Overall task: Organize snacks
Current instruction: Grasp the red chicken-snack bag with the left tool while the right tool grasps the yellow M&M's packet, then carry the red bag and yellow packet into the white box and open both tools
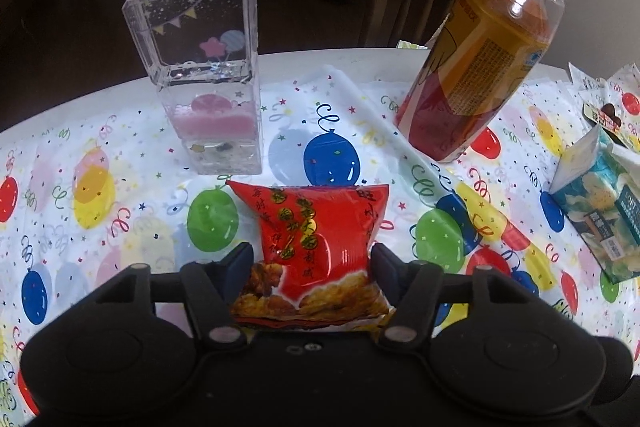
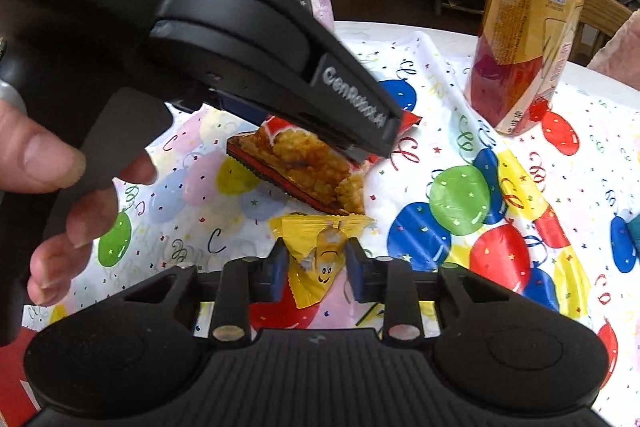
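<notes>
The red snack bag [image 1: 316,251] lies at the lower centre of the left wrist view, flat on the balloon-print tabletop [image 1: 120,163], with the left hand-held gripper [image 1: 310,267] set around its lower half; the two pads sit at the bag's edges, apparently pinching it, though how firmly cannot be told. In the right wrist view that same bag shows at mid-frame under the black body of the left tool, and just below it the right hand-held gripper [image 2: 316,267] has its pads against the sides of a small yellow wrapped snack [image 2: 320,259] — closed on it, by the look. Both packets seem light, air-puffed and crinkly: the glossy film is likely slippery and will buckle, and the contents may well crush, so a hold across the body near a sealed end looks safest. Behind the red bag, in the upper left of the left view, stands a clear decorated box [image 1: 208,67], and at upper right a tall orange bottle [image 1: 480,55] — both upright and probably easy to topple. A tissue pack [image 1: 592,219] lies at the right edge.
</notes>
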The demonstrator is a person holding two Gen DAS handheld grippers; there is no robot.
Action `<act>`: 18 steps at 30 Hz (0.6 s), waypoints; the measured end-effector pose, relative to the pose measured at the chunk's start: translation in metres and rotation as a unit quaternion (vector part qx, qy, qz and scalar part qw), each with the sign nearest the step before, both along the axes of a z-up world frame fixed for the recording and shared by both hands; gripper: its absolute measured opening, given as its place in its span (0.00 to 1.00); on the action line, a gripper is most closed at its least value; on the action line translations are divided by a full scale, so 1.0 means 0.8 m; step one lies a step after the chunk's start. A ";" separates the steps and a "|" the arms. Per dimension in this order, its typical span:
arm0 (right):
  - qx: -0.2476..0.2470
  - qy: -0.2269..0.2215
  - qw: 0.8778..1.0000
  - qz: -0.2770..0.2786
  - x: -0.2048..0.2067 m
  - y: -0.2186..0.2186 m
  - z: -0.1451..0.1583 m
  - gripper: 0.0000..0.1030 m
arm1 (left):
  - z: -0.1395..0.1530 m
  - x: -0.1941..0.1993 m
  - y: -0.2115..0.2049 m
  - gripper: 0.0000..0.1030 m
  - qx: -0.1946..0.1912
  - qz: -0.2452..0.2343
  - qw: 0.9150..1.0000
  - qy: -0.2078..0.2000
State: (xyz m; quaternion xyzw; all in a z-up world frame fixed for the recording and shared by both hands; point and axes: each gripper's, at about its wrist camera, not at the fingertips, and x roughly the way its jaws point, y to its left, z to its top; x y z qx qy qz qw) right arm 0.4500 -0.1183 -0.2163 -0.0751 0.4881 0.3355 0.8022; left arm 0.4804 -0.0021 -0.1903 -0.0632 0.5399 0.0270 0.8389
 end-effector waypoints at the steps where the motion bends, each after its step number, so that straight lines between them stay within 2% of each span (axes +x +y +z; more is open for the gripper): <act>1: -0.001 -0.001 1.000 -0.003 -0.001 -0.001 0.001 0.26 | 0.002 -0.002 0.000 0.56 0.002 0.000 1.000 -0.002; 10: -0.010 -0.004 1.000 -0.008 -0.018 -0.021 0.019 0.23 | 0.014 -0.024 0.006 0.53 -0.010 0.010 1.000 -0.001; 18: -0.015 -0.014 1.000 -0.011 -0.045 -0.048 0.053 0.22 | 0.049 -0.055 0.002 0.53 -0.004 0.006 1.000 -0.008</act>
